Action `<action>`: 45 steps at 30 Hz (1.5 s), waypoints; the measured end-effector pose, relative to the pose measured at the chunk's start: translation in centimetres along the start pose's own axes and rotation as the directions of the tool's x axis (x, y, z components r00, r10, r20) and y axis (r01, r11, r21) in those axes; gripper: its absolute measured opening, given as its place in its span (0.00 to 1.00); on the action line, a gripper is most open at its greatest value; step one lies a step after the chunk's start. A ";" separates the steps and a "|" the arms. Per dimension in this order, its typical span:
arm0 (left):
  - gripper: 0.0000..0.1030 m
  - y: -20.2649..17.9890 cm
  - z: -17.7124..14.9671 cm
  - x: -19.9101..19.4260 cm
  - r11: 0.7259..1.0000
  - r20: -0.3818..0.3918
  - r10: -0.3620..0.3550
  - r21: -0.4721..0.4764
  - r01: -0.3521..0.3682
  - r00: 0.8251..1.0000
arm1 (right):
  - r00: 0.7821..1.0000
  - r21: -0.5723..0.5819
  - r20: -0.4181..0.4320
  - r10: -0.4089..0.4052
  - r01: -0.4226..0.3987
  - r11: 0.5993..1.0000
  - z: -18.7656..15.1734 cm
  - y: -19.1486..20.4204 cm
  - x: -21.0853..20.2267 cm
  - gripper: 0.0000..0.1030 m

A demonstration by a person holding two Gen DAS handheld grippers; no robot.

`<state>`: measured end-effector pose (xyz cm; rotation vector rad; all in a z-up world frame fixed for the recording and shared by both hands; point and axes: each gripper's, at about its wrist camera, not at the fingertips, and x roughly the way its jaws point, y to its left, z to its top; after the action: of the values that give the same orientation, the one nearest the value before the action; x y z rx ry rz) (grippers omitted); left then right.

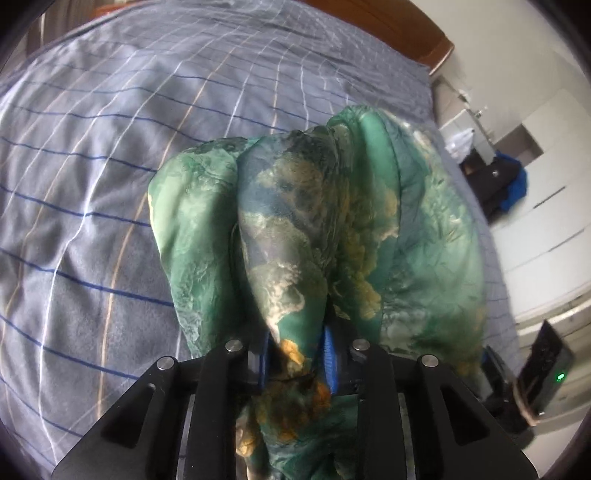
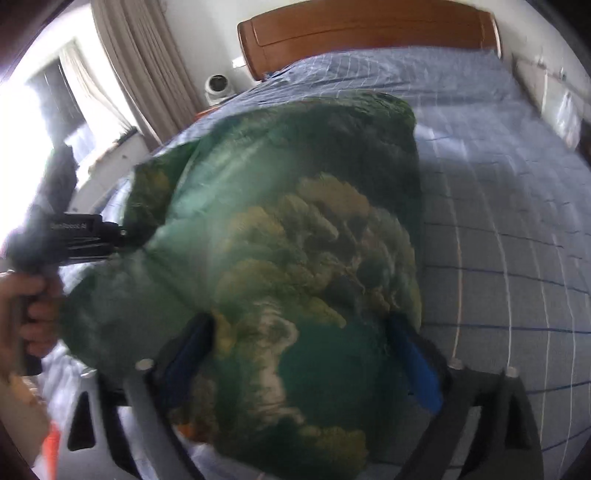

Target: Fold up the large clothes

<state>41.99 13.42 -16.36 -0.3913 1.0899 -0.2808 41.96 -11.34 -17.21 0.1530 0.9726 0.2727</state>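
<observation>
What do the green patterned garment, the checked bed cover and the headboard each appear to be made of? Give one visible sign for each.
Green patterned garment: probably a thin, silky woven fabric; it has a soft sheen and gathers into fine folds.
Checked bed cover: seemingly matte woven cotton; no shine, soft creases.
Headboard: likely varnished wood; warm brown with a smooth, slightly glossy face.

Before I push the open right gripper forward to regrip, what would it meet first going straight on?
Most likely the green printed garment: it fills the space between and ahead of the right gripper's spread fingers. The checked bedsheet lies behind it; depth is blurred.
</observation>
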 end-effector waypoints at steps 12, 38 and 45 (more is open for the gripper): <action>0.43 -3.9 -1.3 -2.1 0.978 0.138 0.178 0.087 -0.190 0.974 | 0.998 0.153 0.040 0.056 -0.062 0.986 -0.3 -2.7 -1.4 1.00; 0.99 8.6 -10.5 -7.4 0.962 0.112 0.207 -0.201 -0.182 0.972 | 0.993 0.292 0.112 0.042 -0.073 0.954 -8.5 -11.7 -14.3 1.00; 0.97 8.7 -10.8 -7.5 0.976 0.017 0.094 -0.200 -0.088 0.995 | 0.986 0.330 -0.104 -0.127 0.154 0.931 -10.8 -15.0 -12.6 1.00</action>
<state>29.25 22.47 -18.61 -0.5203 1.1104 -0.0848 28.64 -29.36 -17.02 0.3864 1.1008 -0.0233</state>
